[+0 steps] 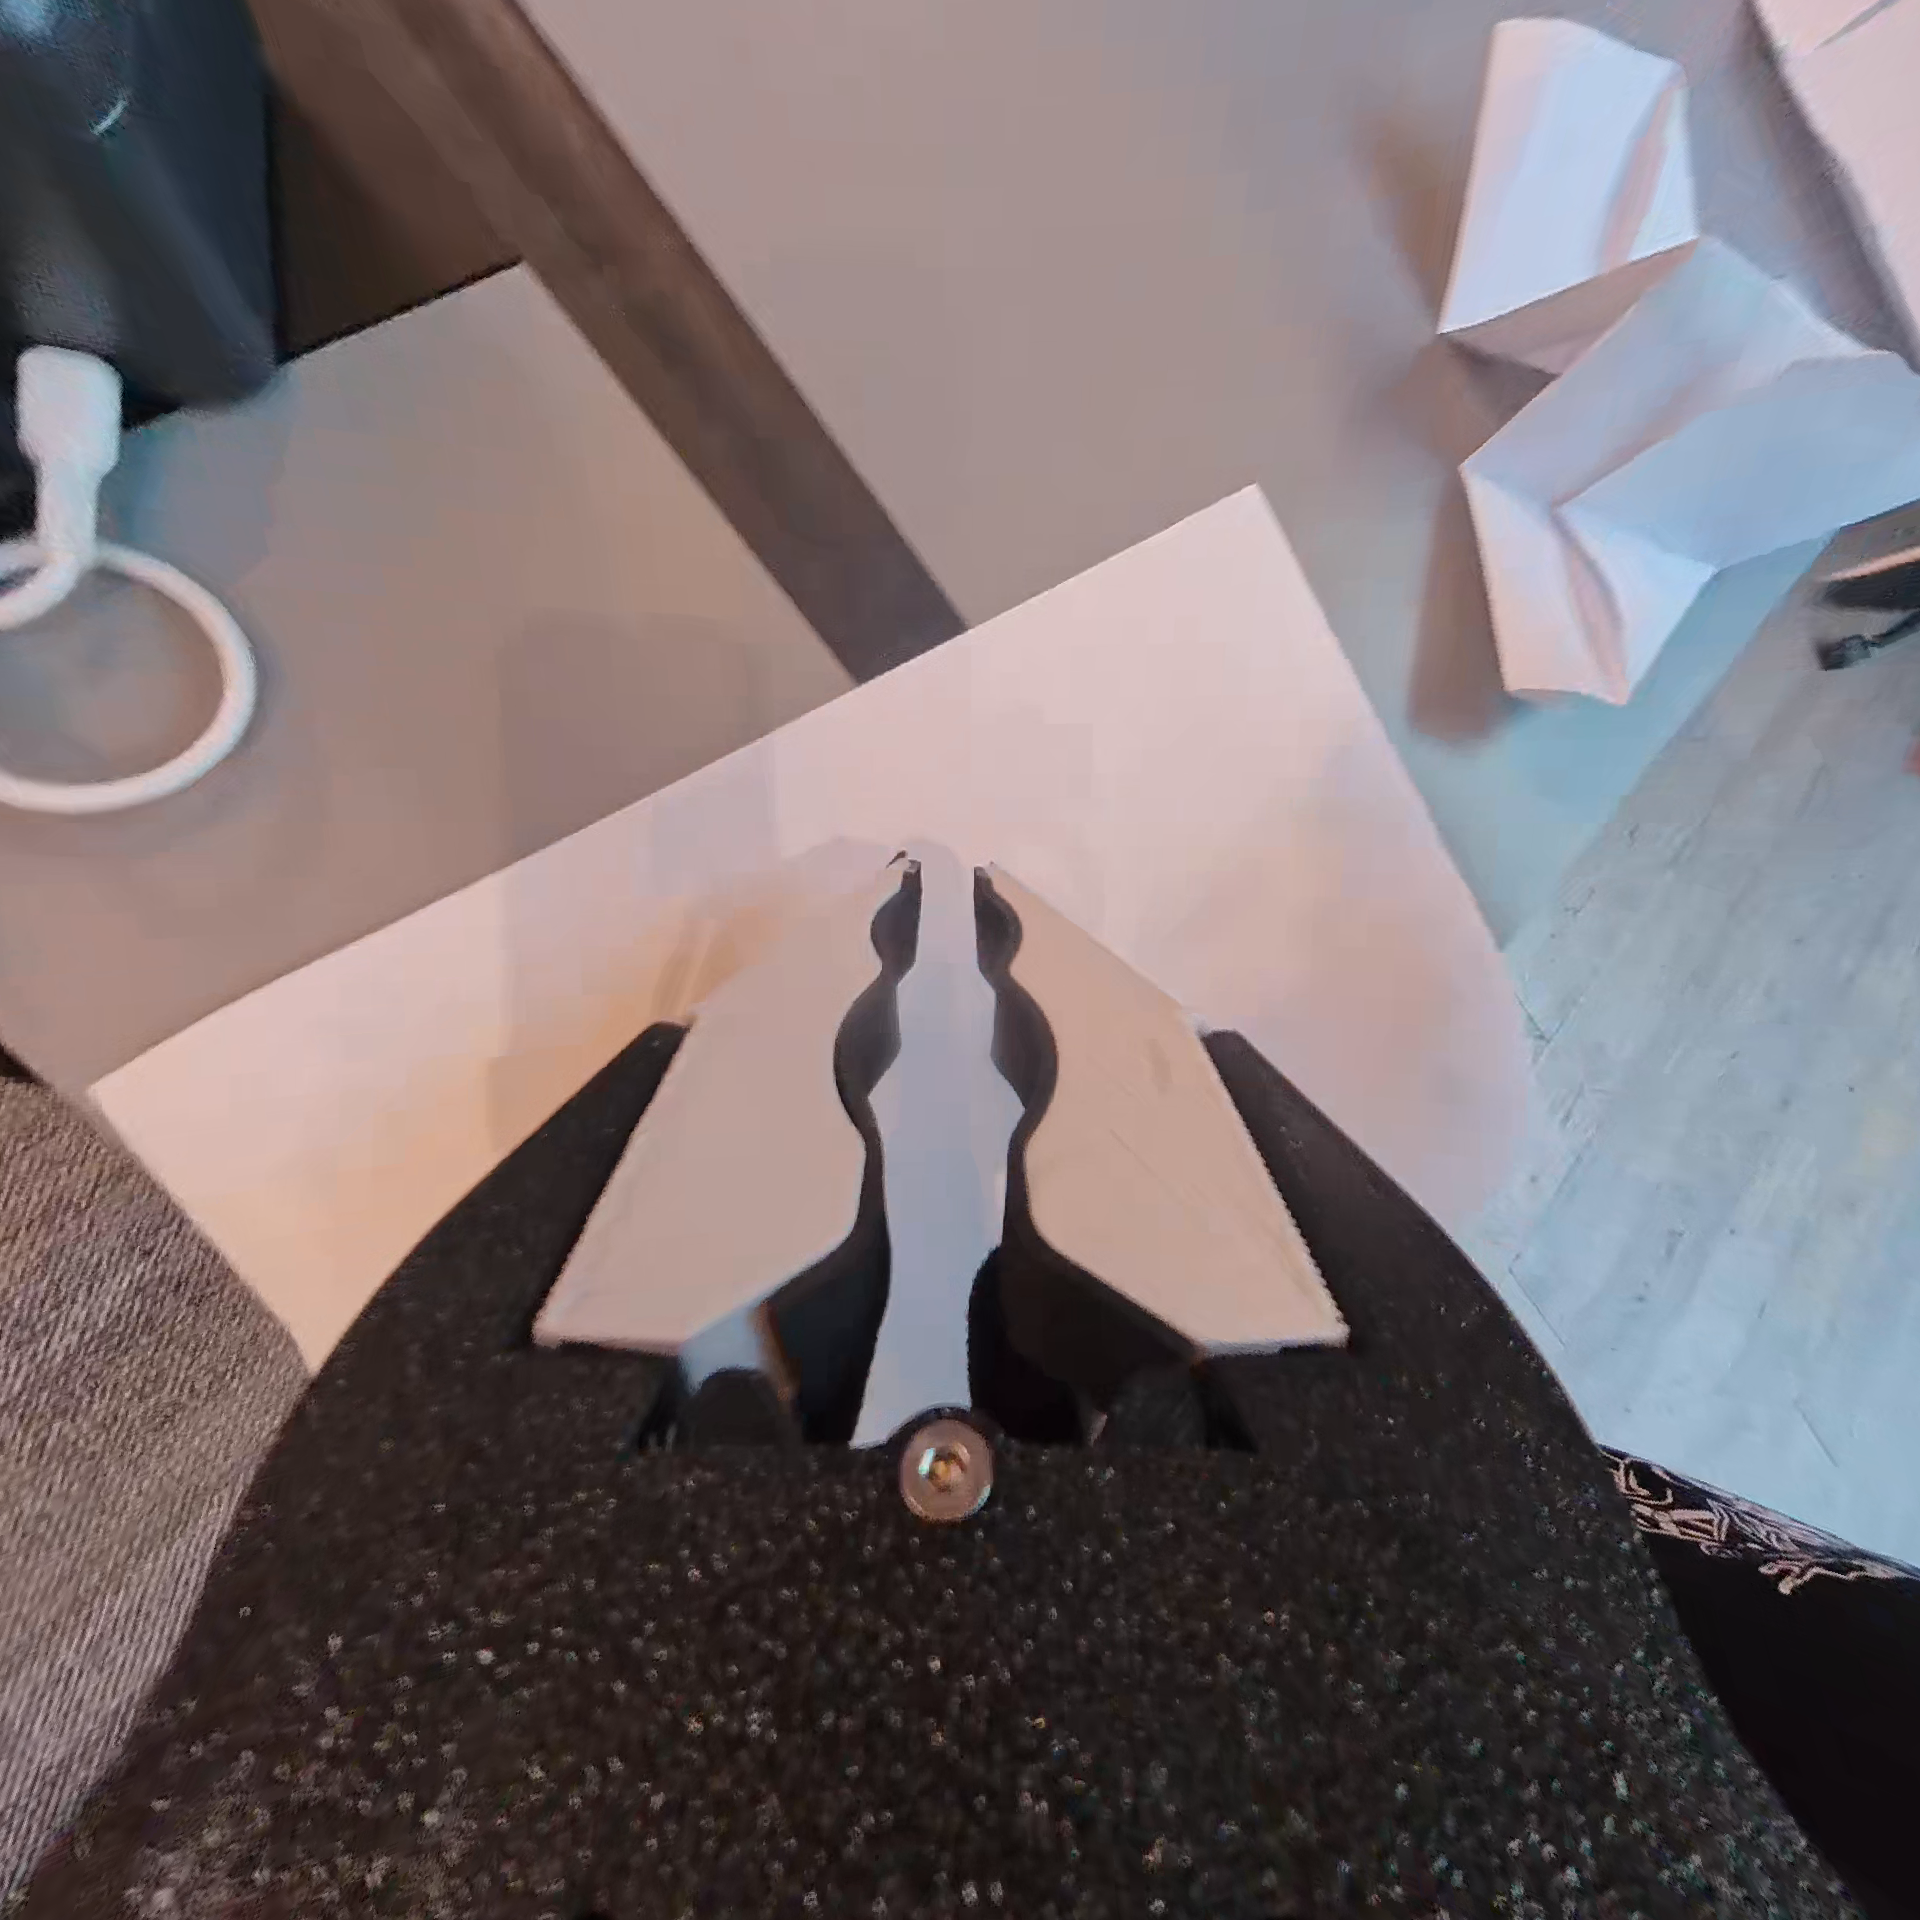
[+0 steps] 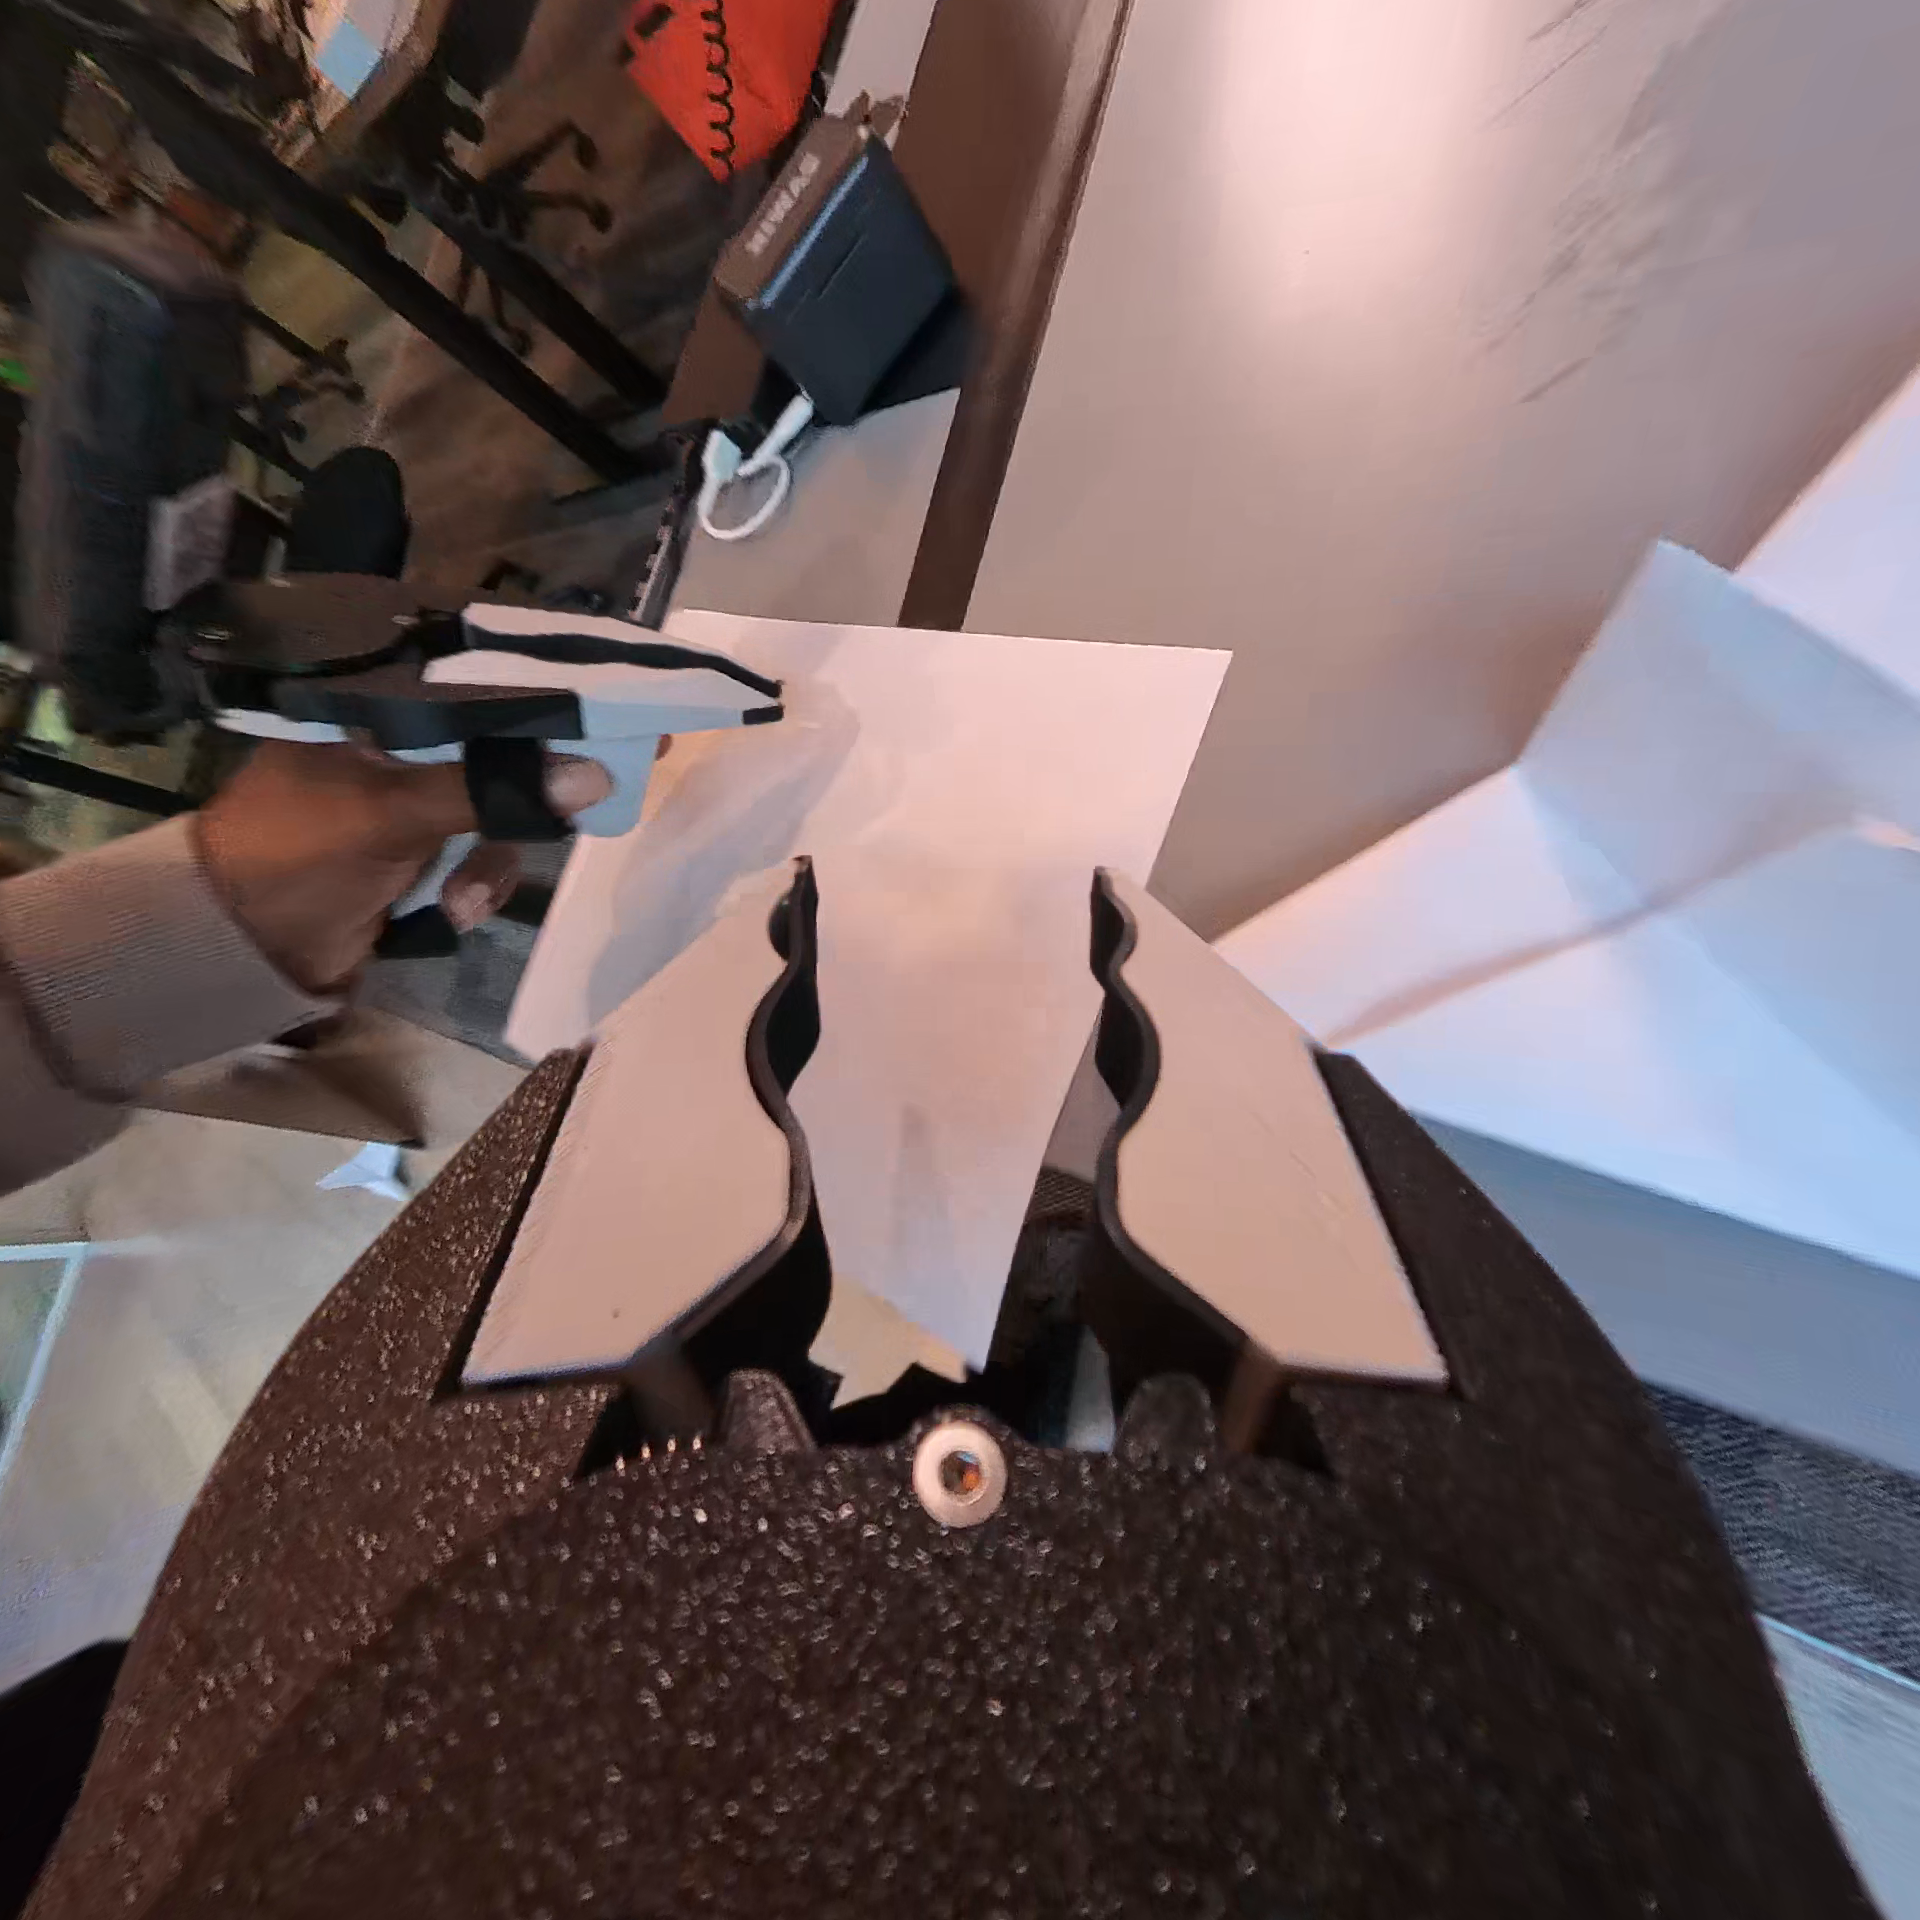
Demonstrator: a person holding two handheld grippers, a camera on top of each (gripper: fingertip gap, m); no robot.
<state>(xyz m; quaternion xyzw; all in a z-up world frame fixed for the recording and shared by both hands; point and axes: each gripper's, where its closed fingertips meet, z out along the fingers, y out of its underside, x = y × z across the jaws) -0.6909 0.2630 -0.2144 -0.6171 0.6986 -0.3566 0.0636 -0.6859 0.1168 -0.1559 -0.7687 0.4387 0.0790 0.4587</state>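
A flat white sheet of paper (image 1: pixel 1039 727) lies at the table's near edge and shows in both views (image 2: pixel 987 779). My left gripper (image 1: pixel 945 873) hangs over its middle, fingers nearly shut with only a thin slit and nothing between them. In the right wrist view the left gripper (image 2: pixel 777 701), held by a person's hand (image 2: pixel 312 883), points its tips at the sheet's left part. My right gripper (image 2: pixel 951 883) is open. The sheet's near corner reaches in between its two fingers (image 2: pixel 675 1143), which do not pinch it.
Folded and creased white papers (image 1: pixel 1621 416) lie at the right, and larger white sheets (image 2: pixel 1558 935) lie beside the right gripper. A white cable loop (image 1: pixel 135 686) and a black box (image 2: pixel 842 281) sit on the left table beyond a dark gap (image 1: pixel 675 343). Floor (image 1: pixel 1714 1039) shows past the edge. The gap from one gripper's tips to the other's is roughly 15 cm.
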